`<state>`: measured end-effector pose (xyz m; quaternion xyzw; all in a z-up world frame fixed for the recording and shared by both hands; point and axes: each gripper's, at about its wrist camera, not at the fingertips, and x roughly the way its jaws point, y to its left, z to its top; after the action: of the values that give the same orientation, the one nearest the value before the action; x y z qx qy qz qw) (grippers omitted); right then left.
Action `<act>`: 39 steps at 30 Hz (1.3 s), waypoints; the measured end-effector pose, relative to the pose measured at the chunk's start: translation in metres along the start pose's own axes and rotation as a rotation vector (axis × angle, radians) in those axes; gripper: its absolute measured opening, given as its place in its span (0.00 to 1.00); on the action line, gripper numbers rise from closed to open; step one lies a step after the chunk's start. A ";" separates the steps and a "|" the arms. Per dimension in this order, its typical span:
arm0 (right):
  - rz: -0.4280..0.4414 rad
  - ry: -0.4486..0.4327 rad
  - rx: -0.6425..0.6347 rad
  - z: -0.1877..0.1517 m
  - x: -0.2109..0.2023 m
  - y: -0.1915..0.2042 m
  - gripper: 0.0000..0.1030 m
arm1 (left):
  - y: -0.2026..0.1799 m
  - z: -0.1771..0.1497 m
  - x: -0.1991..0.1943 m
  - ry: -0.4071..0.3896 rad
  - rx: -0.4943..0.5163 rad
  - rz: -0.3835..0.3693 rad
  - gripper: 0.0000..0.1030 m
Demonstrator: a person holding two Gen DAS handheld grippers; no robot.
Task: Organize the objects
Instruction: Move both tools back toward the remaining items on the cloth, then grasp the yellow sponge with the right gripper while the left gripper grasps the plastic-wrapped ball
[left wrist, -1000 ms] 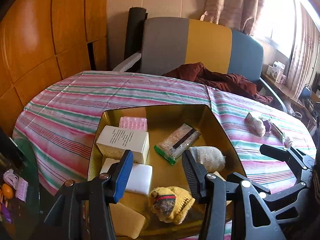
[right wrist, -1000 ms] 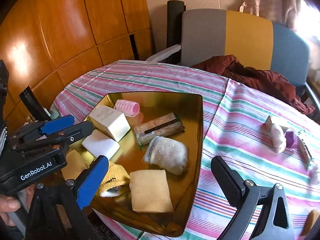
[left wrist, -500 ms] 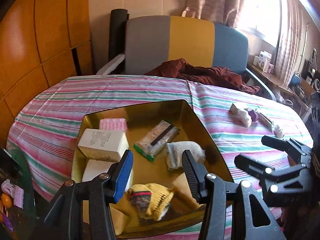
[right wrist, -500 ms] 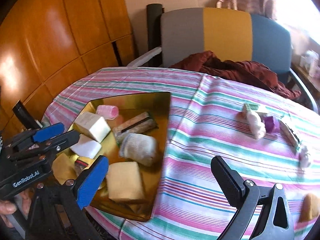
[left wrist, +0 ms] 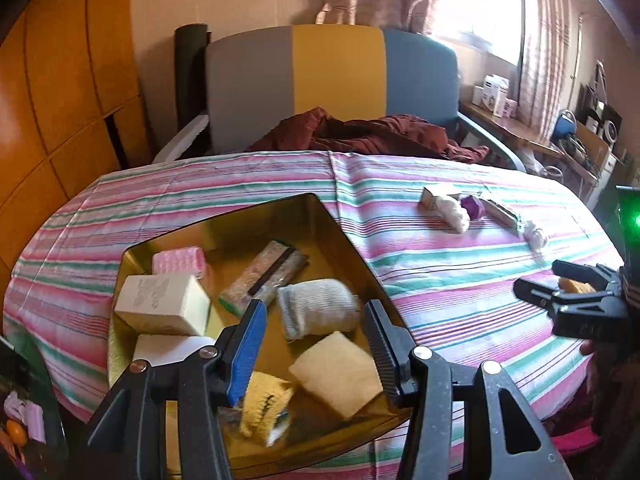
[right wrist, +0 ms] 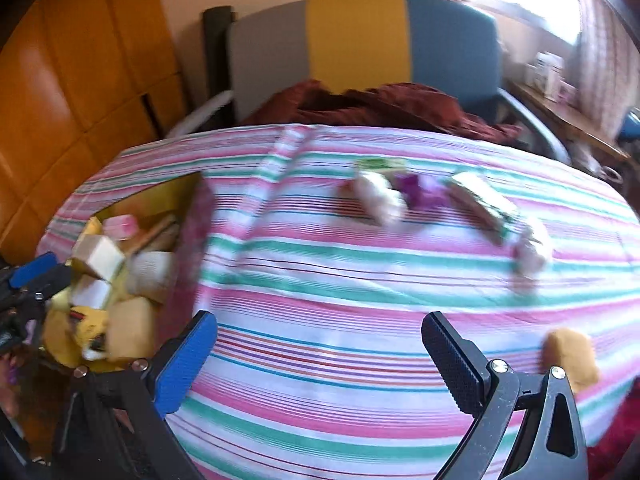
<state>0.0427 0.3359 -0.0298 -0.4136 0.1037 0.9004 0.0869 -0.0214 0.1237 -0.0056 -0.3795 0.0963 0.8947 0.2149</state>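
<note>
A gold tray [left wrist: 352, 240] on the striped tablecloth holds a white box [left wrist: 160, 308], a pink hair roller [left wrist: 178, 260], a grey sock [left wrist: 316, 312], a tan sponge [left wrist: 336, 372], a yellow knit piece [left wrist: 264, 404] and a wrapped bar [left wrist: 264, 276]. My left gripper [left wrist: 312, 352] is open and empty above the tray's near edge. My right gripper [right wrist: 320, 364] is open and empty over bare cloth, right of the tray [right wrist: 192, 232]. A tan sponge [right wrist: 572, 356] lies right of it. A white roll [right wrist: 380, 200], a purple item [right wrist: 416, 192] and a packet [right wrist: 480, 200] lie farther back.
A grey, yellow and blue chair [left wrist: 332, 80] with a dark red cloth [left wrist: 360, 132] stands behind the table. Wooden panels [left wrist: 60, 100] fill the left. A cluttered shelf [left wrist: 520, 128] runs under the window on the right.
My right gripper has swung right, away from the tray, over open cloth toward the loose items. The left gripper's view has turned to the right and drawn slightly back; both stay open.
</note>
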 end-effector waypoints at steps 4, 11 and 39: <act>-0.068 0.008 0.049 -0.003 -0.007 -0.037 1.00 | -0.013 0.004 0.004 0.005 0.031 -0.019 0.50; -0.150 0.011 0.130 -0.004 -0.022 -0.092 1.00 | -0.040 0.010 0.012 0.020 0.095 -0.053 0.50; -0.211 0.133 0.230 -0.017 -0.004 -0.204 1.00 | -0.128 0.050 0.088 0.240 0.103 -0.229 0.50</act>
<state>0.1069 0.5279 -0.0609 -0.4681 0.1676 0.8391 0.2206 -0.0492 0.2820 -0.0358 -0.4804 0.1232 0.8065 0.3217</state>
